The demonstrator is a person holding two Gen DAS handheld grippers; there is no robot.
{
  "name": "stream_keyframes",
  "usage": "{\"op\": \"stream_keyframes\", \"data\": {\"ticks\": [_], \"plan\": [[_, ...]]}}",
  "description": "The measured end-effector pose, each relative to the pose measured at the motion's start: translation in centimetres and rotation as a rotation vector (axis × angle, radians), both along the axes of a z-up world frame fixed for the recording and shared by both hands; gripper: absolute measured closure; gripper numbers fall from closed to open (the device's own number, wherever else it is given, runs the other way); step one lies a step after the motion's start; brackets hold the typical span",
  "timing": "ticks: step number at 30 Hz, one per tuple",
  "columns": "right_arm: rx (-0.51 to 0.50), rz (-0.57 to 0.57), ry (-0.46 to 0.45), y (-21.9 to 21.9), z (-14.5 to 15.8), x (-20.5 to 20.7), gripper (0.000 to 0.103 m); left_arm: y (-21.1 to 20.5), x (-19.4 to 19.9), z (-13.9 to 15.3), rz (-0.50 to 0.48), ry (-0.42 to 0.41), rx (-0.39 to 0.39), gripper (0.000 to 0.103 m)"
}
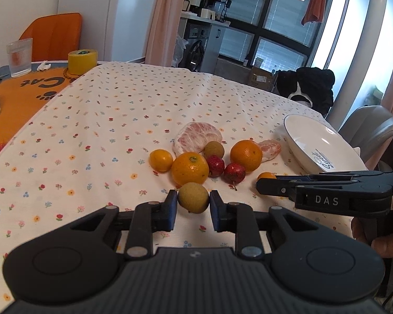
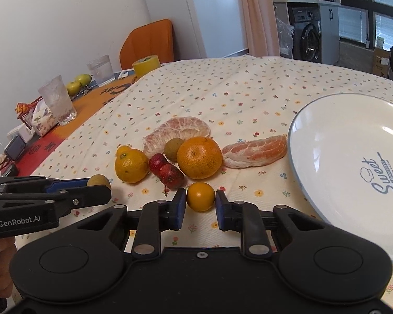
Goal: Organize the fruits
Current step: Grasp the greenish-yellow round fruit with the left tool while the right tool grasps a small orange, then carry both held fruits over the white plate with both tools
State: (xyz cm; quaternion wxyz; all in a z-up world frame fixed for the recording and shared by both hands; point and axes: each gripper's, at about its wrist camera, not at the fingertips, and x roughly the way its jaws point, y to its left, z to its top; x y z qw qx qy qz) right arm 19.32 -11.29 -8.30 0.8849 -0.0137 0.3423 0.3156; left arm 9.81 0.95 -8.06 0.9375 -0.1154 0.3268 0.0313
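The left hand-held gripper (image 1: 193, 204) sat low over the desk (image 1: 144, 99) with its blue pads pressed to either side of a greenish-brown longan (image 1: 193, 197), clamped on it. Just to its right, the right hand-held gripper (image 2: 200, 204) flanked a small orange kumquat (image 2: 200, 196); its left pad touched the fruit, while the right pad stood very close, so whether it truly gripped could not be told. Beyond the two lay the rest of the fruit in a loose cluster on the flowered cloth: two large oranges (image 2: 199, 157), a small yellow-orange citrus (image 2: 131, 166), two red fruits (image 2: 166, 170) touching each other, a second longan (image 2: 173, 148), and two peeled pomelo segments (image 2: 255, 151). A white plate (image 2: 327, 136) marked "Sweet" stood empty on the right, just beside the nearer segment.
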Motion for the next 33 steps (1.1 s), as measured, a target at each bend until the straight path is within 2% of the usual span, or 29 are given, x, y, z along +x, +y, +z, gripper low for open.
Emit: {"op": "stream_keyframes", "data": {"ticks": [12, 33], "plan": [[0.039, -0.018, -0.056, -2.1, 2.3, -1.9, 0.081, -0.9, -0.2, 1.7, -0.021, -0.049, 0.003, 0.078], [0.084, -0.153, -0.107, -8.5, 3.9, -3.4, 0.081, -5.7, 2.2, 3.5, -0.136, -0.102, 0.017, 0.078]]}}
